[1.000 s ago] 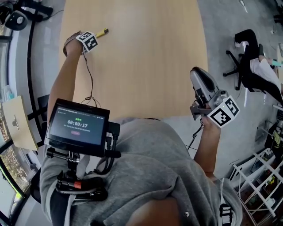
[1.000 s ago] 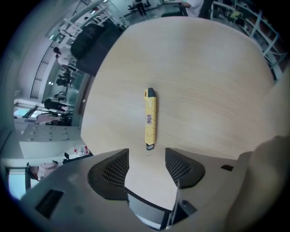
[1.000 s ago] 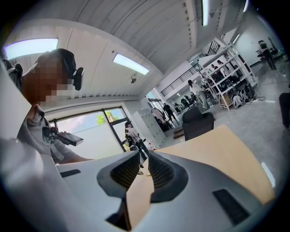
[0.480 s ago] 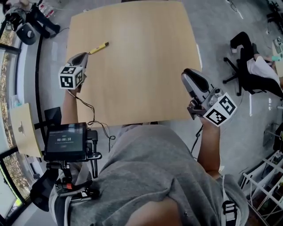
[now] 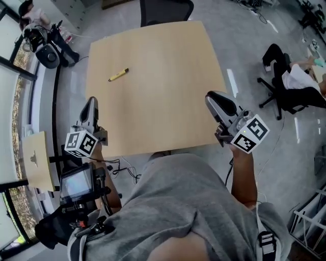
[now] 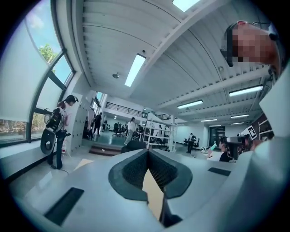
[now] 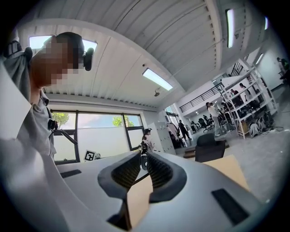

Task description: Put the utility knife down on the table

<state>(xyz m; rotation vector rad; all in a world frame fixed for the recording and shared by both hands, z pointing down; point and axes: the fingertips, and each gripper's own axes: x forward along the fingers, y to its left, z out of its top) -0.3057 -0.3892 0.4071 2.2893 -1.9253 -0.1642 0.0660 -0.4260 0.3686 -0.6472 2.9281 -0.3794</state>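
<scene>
Utility knife (image 5: 117, 75) on table (image 5: 163, 97), far-left part; chair (image 5: 166, 10) behind table.

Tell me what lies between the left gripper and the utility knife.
Only bare wood. In the head view, nothing lies on the table between the left gripper and the yellow utility knife.

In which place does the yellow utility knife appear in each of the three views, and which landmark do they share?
Head view: the utility knife lies on the table, in the upper left.
Left gripper view: not in it.
Right gripper view: not in it.
Shared landmark: the tan table, also low in the middle of the left gripper view and at the right of the right gripper view.
</scene>
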